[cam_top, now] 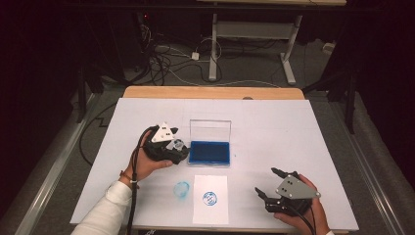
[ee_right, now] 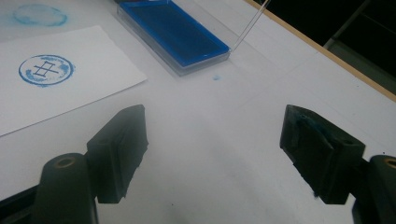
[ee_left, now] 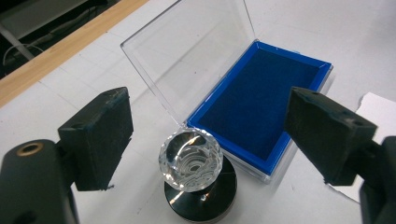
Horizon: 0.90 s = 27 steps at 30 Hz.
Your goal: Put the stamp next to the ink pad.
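A stamp with a faceted clear knob [ee_left: 191,161] on a round black base stands upright on the white table cover, just left of the blue ink pad [ee_left: 261,107]. My left gripper [ee_left: 212,135] is open, its pads [ee_left: 100,135] standing clear of the knob on both sides. In the high view the stamp [cam_top: 177,145] shows at the tip of the left gripper [cam_top: 171,147]. A white paper [cam_top: 210,199] bearing a round blue print [cam_top: 210,198] lies near the front edge. My right gripper [cam_top: 265,180] rests open and empty at the front right.
The ink pad's clear lid [cam_top: 210,129] stands upright behind the pad [cam_top: 210,152]. A blue ink smudge [cam_top: 181,188] marks the cover left of the paper. In the right gripper view the paper [ee_right: 70,93], the pad [ee_right: 173,32] and the wooden table edge [ee_right: 327,51] lie beyond the gripper [ee_right: 212,149].
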Each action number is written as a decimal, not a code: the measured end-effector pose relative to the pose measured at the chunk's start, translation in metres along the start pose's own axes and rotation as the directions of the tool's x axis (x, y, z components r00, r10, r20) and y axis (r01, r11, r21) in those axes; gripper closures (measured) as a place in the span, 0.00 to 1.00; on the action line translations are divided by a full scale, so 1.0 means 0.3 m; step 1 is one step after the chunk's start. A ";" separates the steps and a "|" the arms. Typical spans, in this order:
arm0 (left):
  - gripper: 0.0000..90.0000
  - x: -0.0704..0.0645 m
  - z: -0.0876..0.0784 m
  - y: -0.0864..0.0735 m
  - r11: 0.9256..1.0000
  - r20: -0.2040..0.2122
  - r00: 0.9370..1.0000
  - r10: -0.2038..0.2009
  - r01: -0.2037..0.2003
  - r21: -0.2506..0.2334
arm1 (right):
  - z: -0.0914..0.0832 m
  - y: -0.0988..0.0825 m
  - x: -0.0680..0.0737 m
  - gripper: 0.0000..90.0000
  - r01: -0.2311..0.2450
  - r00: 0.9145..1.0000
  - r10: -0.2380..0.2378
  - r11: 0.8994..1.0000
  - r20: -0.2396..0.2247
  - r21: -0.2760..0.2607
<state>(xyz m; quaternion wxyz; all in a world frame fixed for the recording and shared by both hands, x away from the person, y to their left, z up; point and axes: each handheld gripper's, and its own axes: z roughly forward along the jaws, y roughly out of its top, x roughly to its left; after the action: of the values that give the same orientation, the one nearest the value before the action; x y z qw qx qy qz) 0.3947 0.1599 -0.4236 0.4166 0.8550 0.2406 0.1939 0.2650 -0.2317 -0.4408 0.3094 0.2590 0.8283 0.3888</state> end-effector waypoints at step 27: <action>0.17 -0.085 -0.067 0.042 0.996 -0.041 0.996 0.075 -0.077 -0.045 | -0.005 0.004 0.000 0.26 -0.004 1.000 0.004 1.000 -0.003 -0.012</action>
<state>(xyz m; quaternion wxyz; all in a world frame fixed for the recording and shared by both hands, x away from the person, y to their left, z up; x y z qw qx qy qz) 0.3665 0.1508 -0.4053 0.4241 0.8496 0.2113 0.2318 0.2641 -0.2317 -0.4390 0.3088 0.2580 0.8259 0.3948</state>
